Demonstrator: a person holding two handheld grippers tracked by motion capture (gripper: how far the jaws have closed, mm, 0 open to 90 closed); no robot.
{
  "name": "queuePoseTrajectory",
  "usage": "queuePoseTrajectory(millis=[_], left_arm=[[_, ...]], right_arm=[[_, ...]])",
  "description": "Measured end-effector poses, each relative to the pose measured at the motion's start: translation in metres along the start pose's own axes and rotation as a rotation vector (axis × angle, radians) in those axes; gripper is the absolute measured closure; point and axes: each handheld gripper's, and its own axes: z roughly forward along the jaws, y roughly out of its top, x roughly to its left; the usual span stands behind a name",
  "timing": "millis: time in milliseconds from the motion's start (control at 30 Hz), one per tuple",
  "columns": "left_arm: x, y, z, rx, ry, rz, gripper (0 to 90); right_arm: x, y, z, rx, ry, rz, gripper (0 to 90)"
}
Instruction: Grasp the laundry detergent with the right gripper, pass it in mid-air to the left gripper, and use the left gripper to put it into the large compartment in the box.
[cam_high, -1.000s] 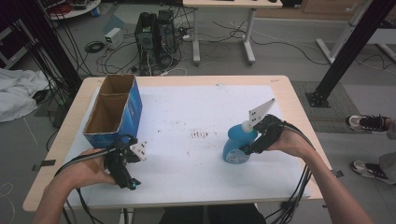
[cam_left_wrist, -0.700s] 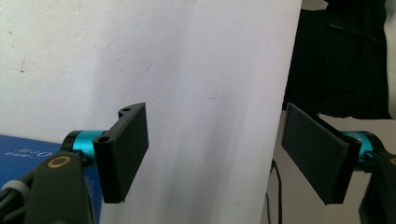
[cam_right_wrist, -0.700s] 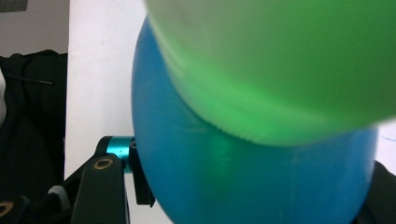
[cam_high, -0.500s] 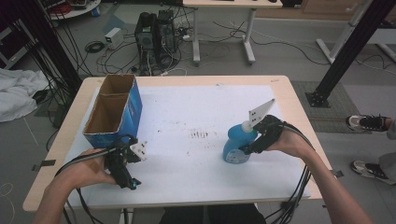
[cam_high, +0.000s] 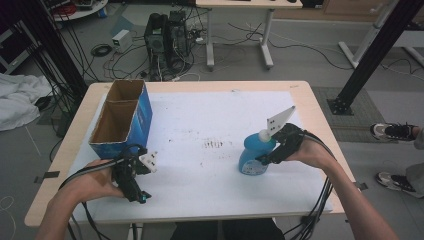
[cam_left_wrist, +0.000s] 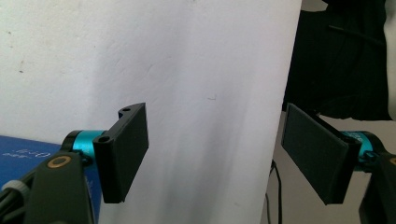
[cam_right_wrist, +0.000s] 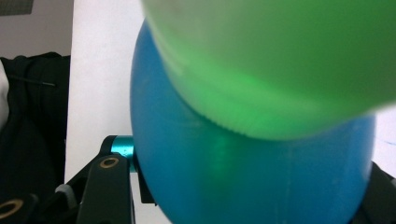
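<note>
Bearing no readable label, blue bottle (cam_high: 252, 161) between right gripper (cam_high: 270, 156) jaws.

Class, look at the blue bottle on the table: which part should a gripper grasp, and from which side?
Probably the shoulder just below the pale cap, from the bottle's right. The blue bottle stands upright and narrows there, and the right gripper, its jaws just closing, takes it that way.

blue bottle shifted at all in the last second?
No. The blue bottle stands at the same spot right of the dark smudge on the white sheet. The right gripper has just been closing its jaws around it.
</note>
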Motion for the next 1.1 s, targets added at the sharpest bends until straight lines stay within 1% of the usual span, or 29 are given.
queuePoseTrajectory(millis=[33,100,167,233,267,300,367,400,433,467,533,567,600,700,733,767,800,833,867,900,933,967,1000,1033,1067,1100], left_arm=[[0.0,0.0,0.0,0.0,0.0,0.0,23.2],[0.0,0.001,0.0,-0.006,0.004,0.0,23.2],[0.0,0.001,-0.001,-0.007,0.006,0.003,23.2],[0.0,0.001,-0.001,-0.011,0.008,-0.002,23.2],[0.001,0.001,-0.001,-0.009,0.01,-0.002,23.2],[0.001,0.001,-0.002,-0.02,0.009,-0.004,23.2],[0.001,0.001,-0.003,-0.018,0.01,0.0,23.3],[0.001,0.002,-0.003,-0.026,0.009,-0.008,23.2],[0.001,0.002,-0.004,-0.025,0.009,-0.007,23.3],[0.001,0.001,-0.004,-0.034,0.008,-0.016,23.2],[0.002,0.002,-0.005,-0.039,0.011,-0.017,23.2],[0.002,0.002,-0.006,-0.042,0.011,-0.017,23.3],[0.002,0.002,-0.006,-0.048,0.013,-0.022,23.2],[0.003,0.003,-0.008,-0.059,0.013,-0.026,23.2],[0.004,0.003,-0.01,-0.074,0.016,-0.033,23.2],[0.005,0.004,-0.013,-0.081,0.02,-0.034,23.2],[0.005,0.006,-0.015,-0.096,0.019,-0.042,23.3],[0.005,0.006,-0.015,-0.096,0.019,-0.042,23.3],[0.006,0.008,-0.018,-0.109,0.024,-0.042,23.3],[0.007,0.013,-0.024,-0.127,0.034,-0.041,23.2],[0.009,0.017,-0.028,-0.129,0.044,-0.035,23.3],[0.009,0.02,-0.031,-0.134,0.054,-0.037,23.3],[0.011,0.025,-0.036,-0.145,0.057,-0.036,23.3],[0.011,0.025,-0.036,-0.145,0.057,-0.036,23.3],[0.012,0.029,-0.039,-0.157,0.057,-0.038,23.3],[0.013,0.034,-0.044,-0.164,0.06,-0.039,23.3]], right_arm=[[0.0,0.0,0.0,0.0,0.0,0.0,41.6],[0.0,-0.002,0.001,-0.02,-0.007,-0.011,42.6],[0.0,-0.003,0.0,-0.03,-0.005,-0.011,43.1],[0.0,-0.004,0.0,-0.031,-0.003,-0.014,43.4],[0.0,-0.004,0.0,-0.039,-0.009,-0.016,43.9],[0.0,-0.004,0.0,-0.036,-0.008,-0.019,44.2],[0.001,-0.005,0.0,-0.044,-0.012,-0.02,44.5],[0.001,-0.005,0.0,-0.041,-0.011,-0.022,44.7],[0.001,-0.005,0.0,-0.049,-0.015,-0.016,44.9],[0.001,-0.006,0.0,-0.052,-0.015,-0.016,45.0],[0.001,-0.006,-0.001,-0.046,-0.011,-0.015,45.2],[0.003,-0.005,-0.001,-0.044,-0.013,-0.003,45.2],[0.002,-0.005,0.0,-0.045,-0.012,-0.014,45.3],[0.003,-0.004,0.0,-0.052,-0.011,-0.014,45.4],[0.004,-0.002,-0.001,-0.057,-0.004,-0.019,45.4],[0.005,0.0,-0.001,-0.059,-0.011,-0.017,45.4],[0.007,0.002,-0.004,-0.043,-0.014,-0.003,45.4],[0.007,0.002,-0.004,-0.043,-0.014,-0.003,45.4],[0.006,0.005,-0.004,-0.059,-0.02,-0.032,45.4],[0.008,0.012,-0.007,-0.052,-0.02,-0.029,45.4],[0.008,0.016,-0.008,-0.054,-0.02,-0.034,45.3],[0.009,0.02,-0.009,-0.059,-0.021,-0.04,45.3],[0.009,0.023,-0.01,-0.06,-0.015,-0.045,45.3],[0.009,0.023,-0.01,-0.06,-0.015,-0.045,45.3],[0.01,0.028,-0.01,-0.066,-0.012,-0.045,45.3],[0.01,0.032,-0.012,-0.059,-0.003,-0.04,45.3]])
